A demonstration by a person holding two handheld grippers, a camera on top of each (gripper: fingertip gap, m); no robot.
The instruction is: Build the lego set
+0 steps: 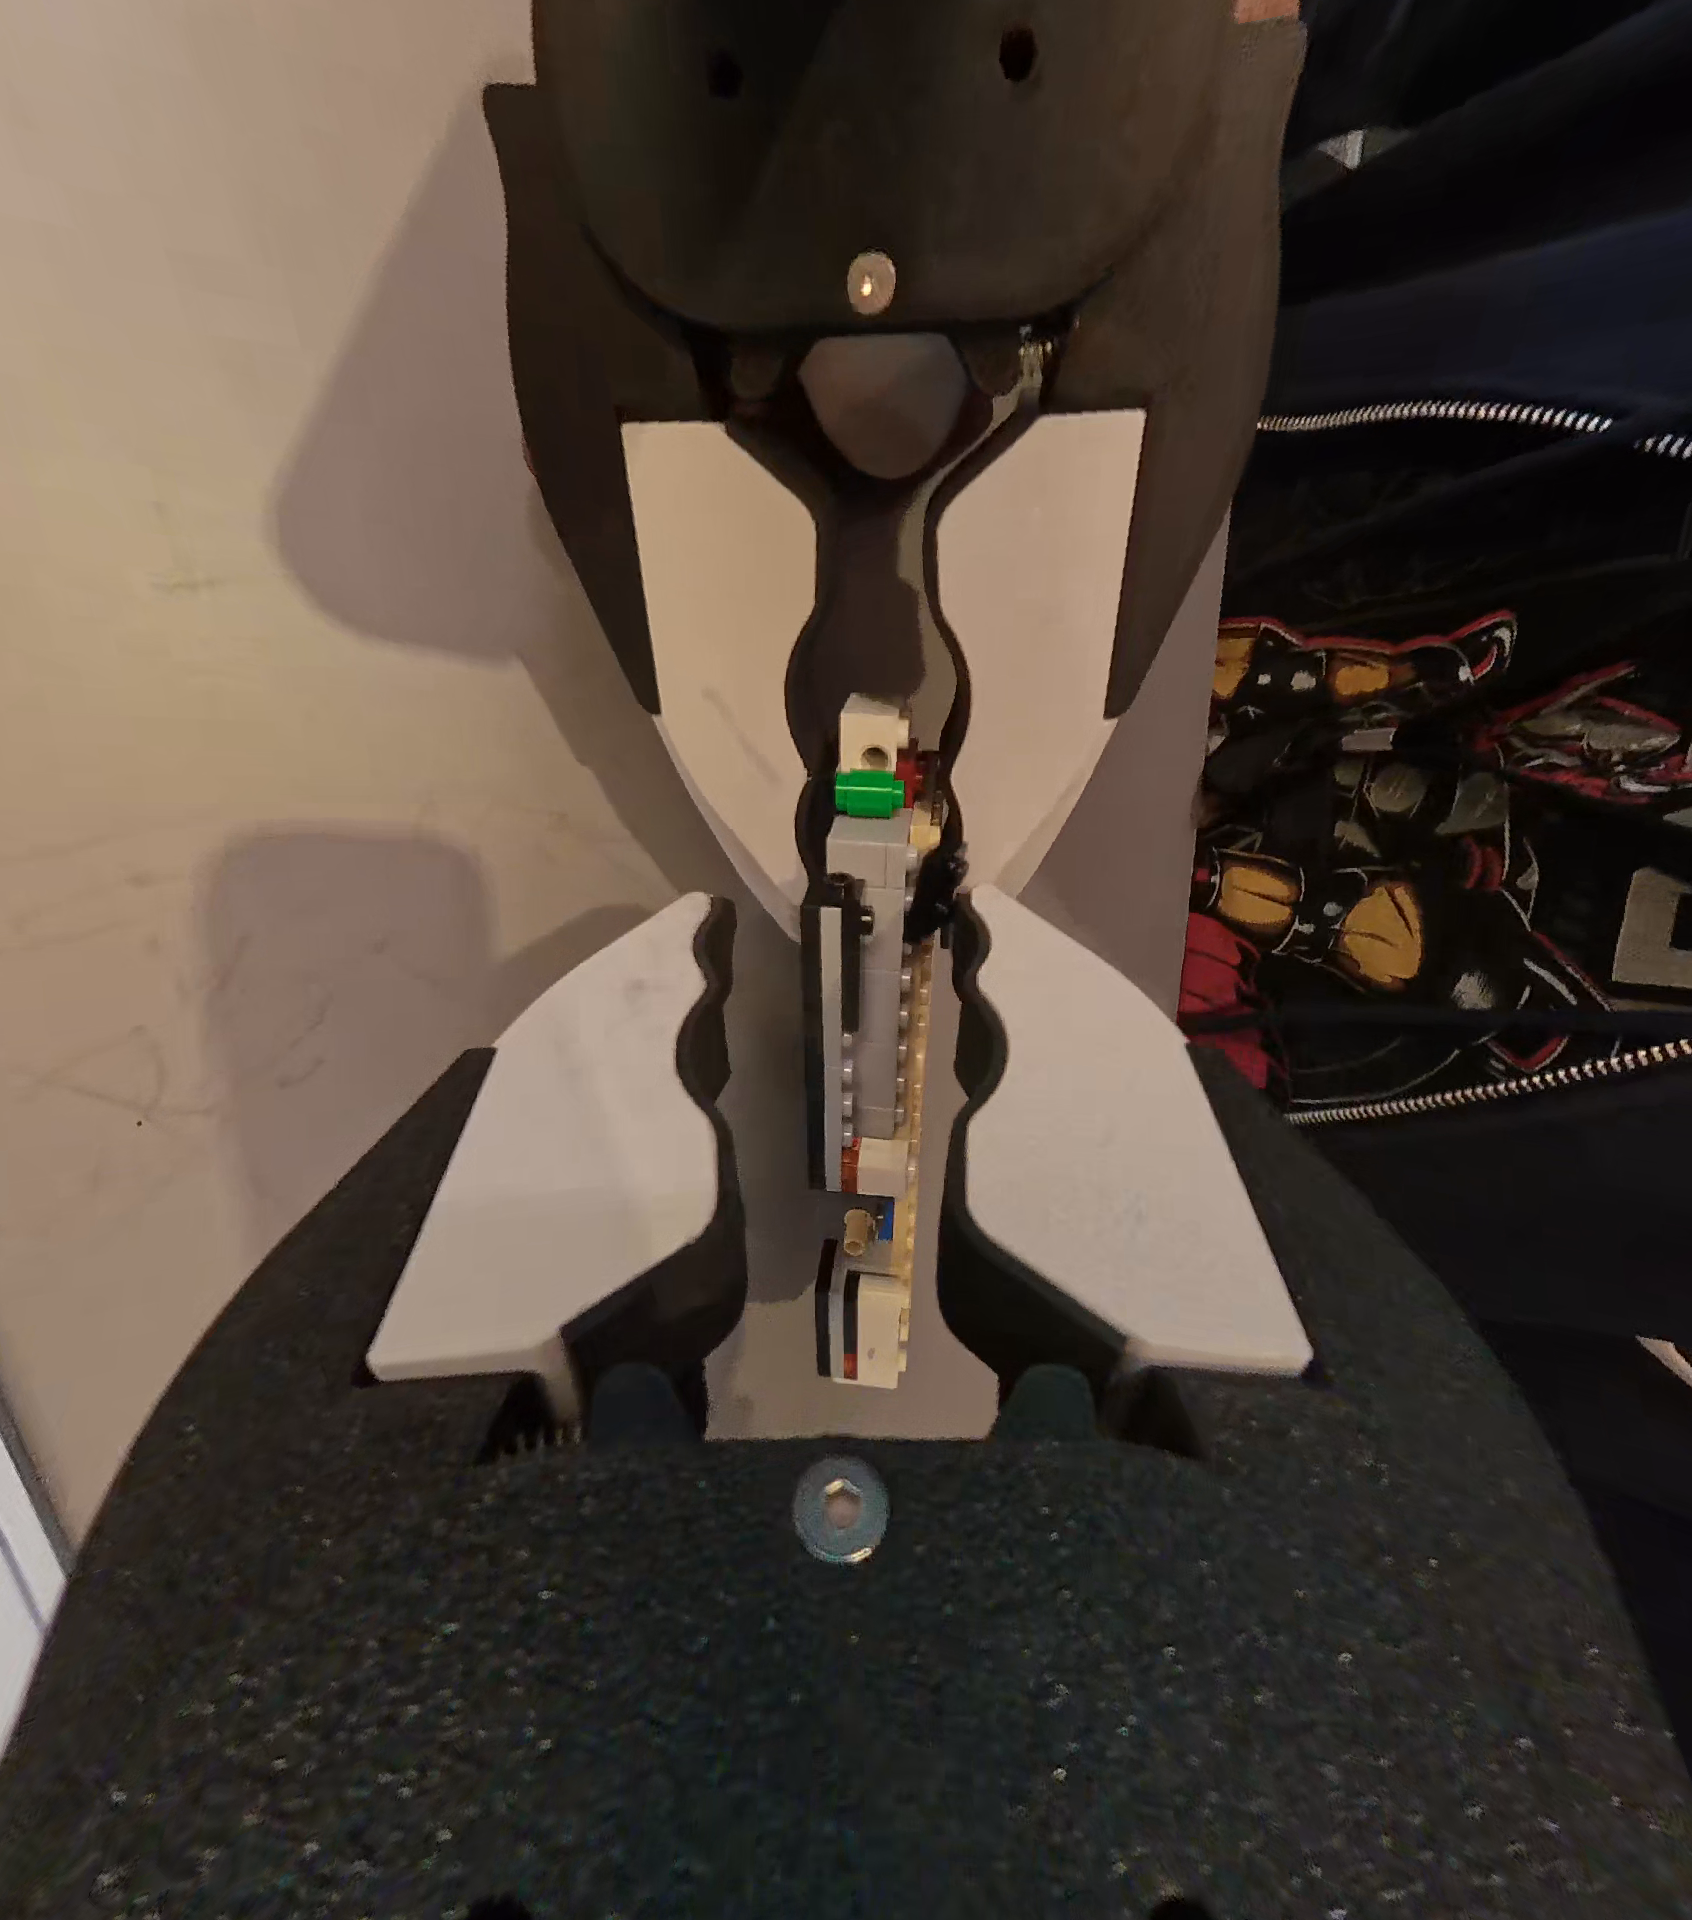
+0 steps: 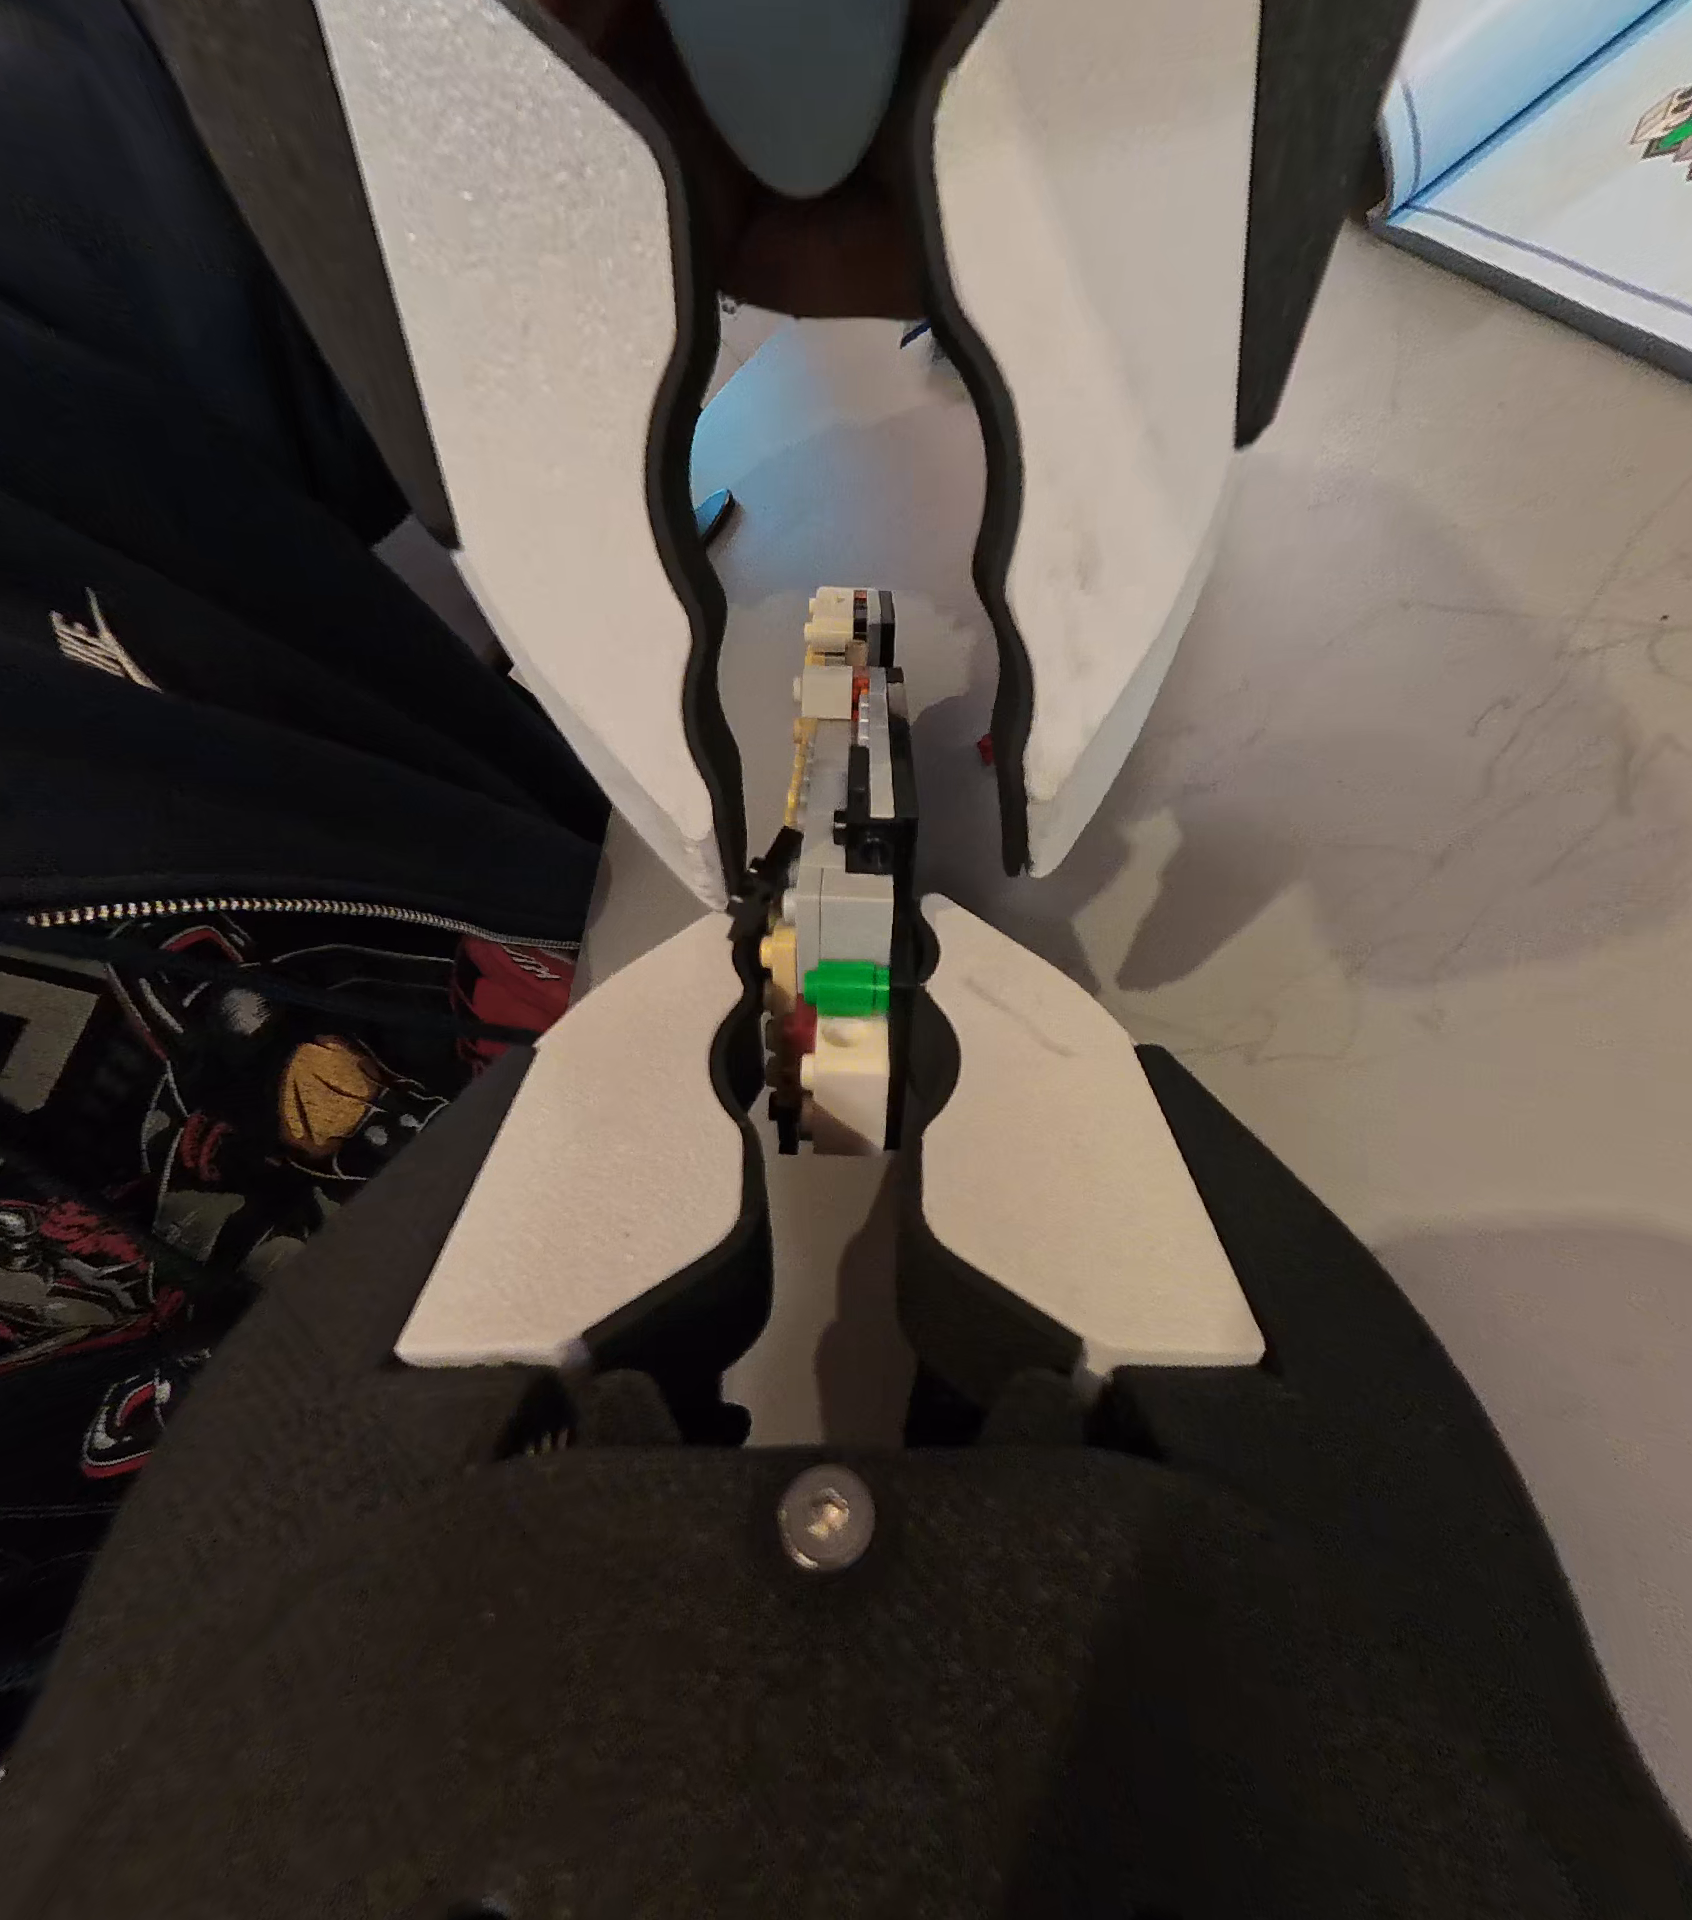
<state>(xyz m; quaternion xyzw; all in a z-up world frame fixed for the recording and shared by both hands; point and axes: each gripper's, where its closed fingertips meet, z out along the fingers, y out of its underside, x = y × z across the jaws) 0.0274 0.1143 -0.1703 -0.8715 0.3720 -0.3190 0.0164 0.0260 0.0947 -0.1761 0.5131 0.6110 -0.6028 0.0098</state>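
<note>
A long, thin brick assembly [image 1: 868, 1039] of grey, tan, black and white pieces with a small green piece [image 1: 868, 795] hangs in the air between the two grippers, which face each other. My right gripper [image 2: 826, 920] is shut on the end with the green piece [image 2: 847, 987], both pads pressed against the assembly [image 2: 852, 904]. My left gripper [image 1: 847, 904] is open around the other end. Its left pad [image 1: 717, 1039] stands clear of the bricks and its right pad lies close beside them. The left gripper's fingers [image 2: 561, 520] straddle the far end in the right wrist view.
A pale marbled tabletop [image 2: 1444, 779] lies below. A person's dark zipped jacket over a printed shirt [image 1: 1444, 831] is close on one side [image 2: 146, 1091]. A printed booklet [image 2: 1600, 177] lies on the table. A tiny red piece [image 2: 985, 746] lies loose on the table. My left and right fingertips are right by each other.
</note>
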